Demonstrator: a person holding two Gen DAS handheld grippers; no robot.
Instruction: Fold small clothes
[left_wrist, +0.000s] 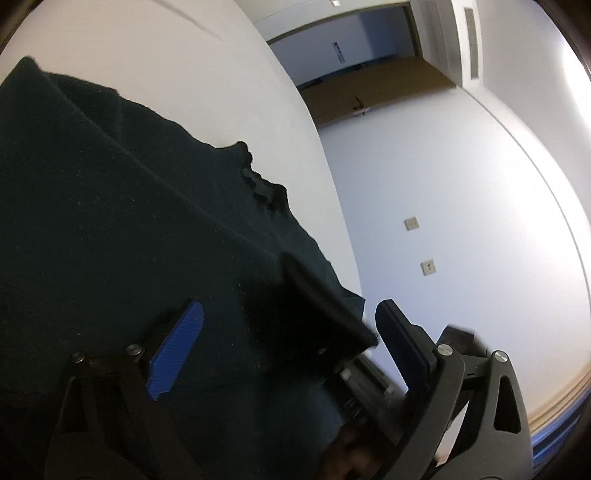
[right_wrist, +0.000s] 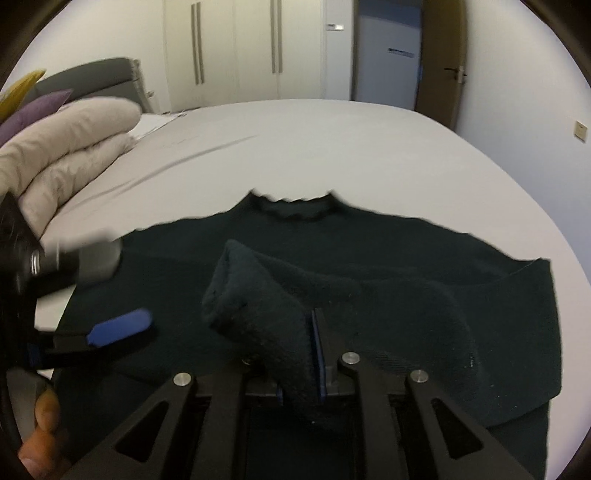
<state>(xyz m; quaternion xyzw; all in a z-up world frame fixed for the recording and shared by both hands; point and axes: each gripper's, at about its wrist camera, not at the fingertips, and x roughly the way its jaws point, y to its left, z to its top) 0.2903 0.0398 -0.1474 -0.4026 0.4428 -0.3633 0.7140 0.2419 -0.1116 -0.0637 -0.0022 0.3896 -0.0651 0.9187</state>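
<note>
The left gripper stood with its blue pads wide apart, pressing on nothing, low over the dark sweater. The right gripper was clamped on a bunched fold of that sweater, near its hem, raised above it.

A: What do the two tools look like?
B: The left gripper and right gripper both have black, triangular-cutout linkages with silver screws.
A: And the fingers?
B: Blue ribbed pads on black backing.
</note>
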